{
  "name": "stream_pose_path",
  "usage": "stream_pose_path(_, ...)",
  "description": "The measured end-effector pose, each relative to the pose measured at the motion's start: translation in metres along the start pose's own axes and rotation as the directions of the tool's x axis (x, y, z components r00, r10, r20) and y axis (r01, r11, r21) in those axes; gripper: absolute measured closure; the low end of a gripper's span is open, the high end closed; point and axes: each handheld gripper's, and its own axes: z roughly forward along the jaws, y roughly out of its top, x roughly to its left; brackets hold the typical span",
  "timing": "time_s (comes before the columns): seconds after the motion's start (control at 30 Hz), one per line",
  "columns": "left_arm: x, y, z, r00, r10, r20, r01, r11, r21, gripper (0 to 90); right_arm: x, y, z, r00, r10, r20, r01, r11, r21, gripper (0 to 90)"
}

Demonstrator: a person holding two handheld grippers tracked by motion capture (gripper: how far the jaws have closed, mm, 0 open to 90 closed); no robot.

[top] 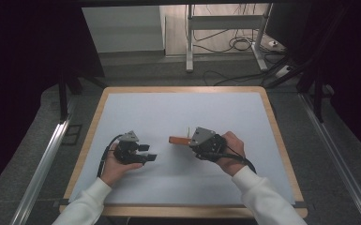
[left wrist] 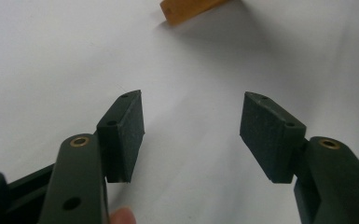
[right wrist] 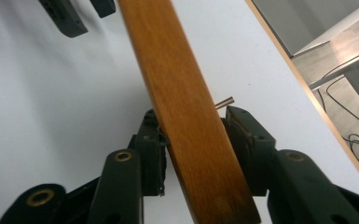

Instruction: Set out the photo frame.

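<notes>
- My right gripper [right wrist: 193, 135] has its jaws closed onto a wooden bar [right wrist: 182, 107], pads pressing both long sides near the bar's near end; grip looks firm, wood fills the gap.
- The bar runs out from the jaws toward 11 o'clock in the right gripper view, long end free; I judge the near-end grip is meant to leave that length clear for the other claw.
- A thin metal pin [right wrist: 224, 102] sticks out just behind the bar at about 1 o'clock from the grip; can't tell if it's fixed to the wood.
- From the high view the bar [top: 178, 139] pokes out at 9 o'clock from my right gripper [top: 193, 140], over the white mat [top: 178, 108], mid-table. Whether it is lifted or touching: cannot tell.
- My left gripper [top: 149, 153] sits at 8 o'clock from the bar's tip, apart from it, jaws spread wide and holding nothing.
- In the left gripper view both pads [left wrist: 126, 135] are wide apart over bare mat, with the bar's orange end [left wrist: 186, 10] at 12 o'clock, ahead and not between them.
- Judgement: the left claw is aimed at the free end and open to receive it. Next move likely a handover or two-claw hold; the risk is the bar pivoting in a one-end grip.
- Table's wooden rim [top: 281, 154] lies at 3 o'clock, well apart from my right hand [top: 232, 150].
</notes>
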Motion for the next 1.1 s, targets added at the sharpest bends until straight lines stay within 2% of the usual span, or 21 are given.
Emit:
stream_pose_path(0.4,0.002,-0.002,0.000,1.0000,-0.007,-0.006,0.007,1.0000,0.000,40.2,-0.013,0.020,0.010,0.9993,-0.037,-0.002,0.037,0.998,0.045,68.6)
stream_pose_path(0.6,0.003,-0.002,-0.001,0.9999,-0.012,-0.008,0.012,0.9999,-0.007,40.2,-0.020,0.030,0.018,0.9995,-0.032,-0.006,0.033,0.999,0.039,69.5)
stream_pose_path(0.77,0.005,-0.002,-0.001,0.9998,-0.014,-0.012,0.014,0.9999,-0.010,40.2,-0.025,0.041,0.017,0.9994,-0.021,-0.027,0.022,1.000,0.022,69.6)
stream_pose_path(1.1,0.005,-0.003,-0.001,0.9997,-0.018,-0.016,0.018,0.9998,-0.005,40.2,-0.019,0.044,0.001,0.9976,-0.006,-0.069,0.004,0.999,-0.038,69.5)
